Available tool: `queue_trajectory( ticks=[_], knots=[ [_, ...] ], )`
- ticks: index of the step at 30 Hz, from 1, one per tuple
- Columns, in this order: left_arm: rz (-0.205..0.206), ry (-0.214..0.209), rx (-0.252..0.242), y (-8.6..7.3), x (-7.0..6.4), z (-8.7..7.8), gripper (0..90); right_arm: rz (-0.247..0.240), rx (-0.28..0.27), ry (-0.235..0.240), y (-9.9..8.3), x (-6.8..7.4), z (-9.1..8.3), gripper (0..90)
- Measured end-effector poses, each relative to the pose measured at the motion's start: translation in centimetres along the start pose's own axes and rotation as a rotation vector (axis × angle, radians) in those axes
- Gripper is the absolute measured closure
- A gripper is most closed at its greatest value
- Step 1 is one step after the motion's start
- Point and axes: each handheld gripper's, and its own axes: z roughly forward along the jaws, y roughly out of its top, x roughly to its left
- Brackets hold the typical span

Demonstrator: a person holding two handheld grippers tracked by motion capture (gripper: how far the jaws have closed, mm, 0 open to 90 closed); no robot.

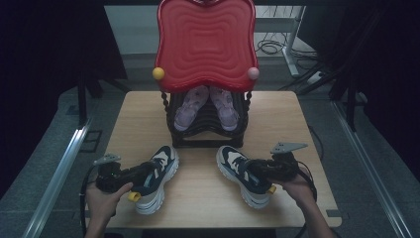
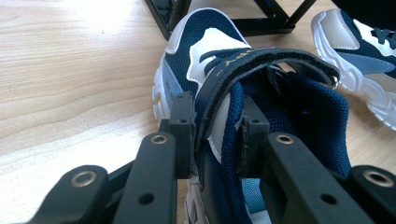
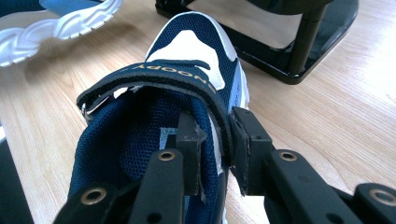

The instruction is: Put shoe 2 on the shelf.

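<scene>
my left gripper (image 1: 130,174) is clamped on the collar wall of the left sneaker (image 1: 156,177), one jaw outside the shoe and one inside the opening; the left gripper view shows the strap (image 2: 261,60) arching just ahead of that grip. my right gripper (image 1: 257,171) is likewise closed on the collar wall of the right sneaker (image 1: 242,174), with the inner jaw in the blue lining and the outer jaw against the side, as the right gripper view shows below the lettered strap (image 3: 159,77).

position: both navy-and-white sneakers rest sole-down on the wooden table (image 1: 129,114), near my edge, toes pointing toward the black shoe rack (image 1: 208,134) and well apart from each other. whether either sole has left the wood i cannot tell.

rack: a pair of pale pink shoes (image 1: 205,106) already lies tilted on a tier beneath the red tray-like top (image 1: 205,42), which carries a yellow knob (image 1: 158,73) and a pink knob (image 1: 253,73).

progress, as i judge it: the grasp on both sneakers is made; the carry to the rack and the placing are all left to do. free space on the tiers looks limited from the high view, and i cannot tell which tier would take this pair.
</scene>
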Motion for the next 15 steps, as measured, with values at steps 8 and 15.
queue_trajectory(
  ticks=[8,15],
  knots=[
    [-0.004,-0.002,-0.020,0.1,0.3,-0.5,73.0,0.041,-0.069,-0.027,-1.0,-0.3,-1.0,74.3],
    [-0.011,-0.004,-0.040,0.2,0.6,-1.1,73.0,0.068,-0.113,-0.051,-1.5,-0.3,-2.0,74.3]
  ],
)
